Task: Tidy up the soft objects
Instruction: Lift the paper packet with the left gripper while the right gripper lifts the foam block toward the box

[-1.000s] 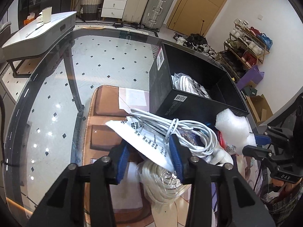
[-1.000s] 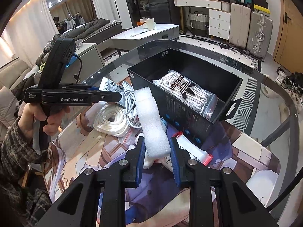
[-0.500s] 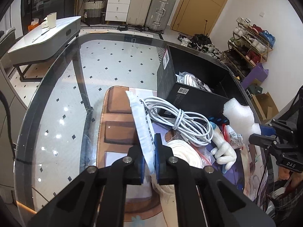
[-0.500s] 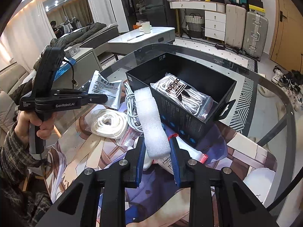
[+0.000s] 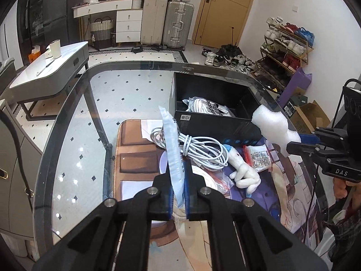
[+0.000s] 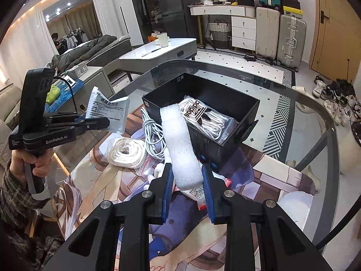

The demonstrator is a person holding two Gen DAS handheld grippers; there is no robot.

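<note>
My left gripper (image 5: 178, 194) is shut on a flat white printed packet (image 5: 173, 155), held edge-on above the table; the packet also shows in the right wrist view (image 6: 108, 110). My right gripper (image 6: 187, 185) is shut on a white foam piece (image 6: 180, 149), held in the air just before the near wall of the black box (image 6: 227, 149). The box (image 5: 216, 124) holds a bagged white rope (image 6: 207, 117). On the mat lie a white cable coil (image 5: 200, 151), a bagged white rope coil (image 6: 126, 151), a white plush hand (image 5: 243, 171) and a small red-edged bag (image 5: 257, 158).
The round glass table (image 5: 67, 122) carries a printed mat (image 6: 108, 180). Its rim curves behind the box. A grey side table (image 5: 49, 67) stands beyond the left edge, with suitcases and a shoe rack further back.
My left gripper closed on the packet and lifted it off the cable pile, turning it edge-on. My right gripper rose a little with the foam piece.
</note>
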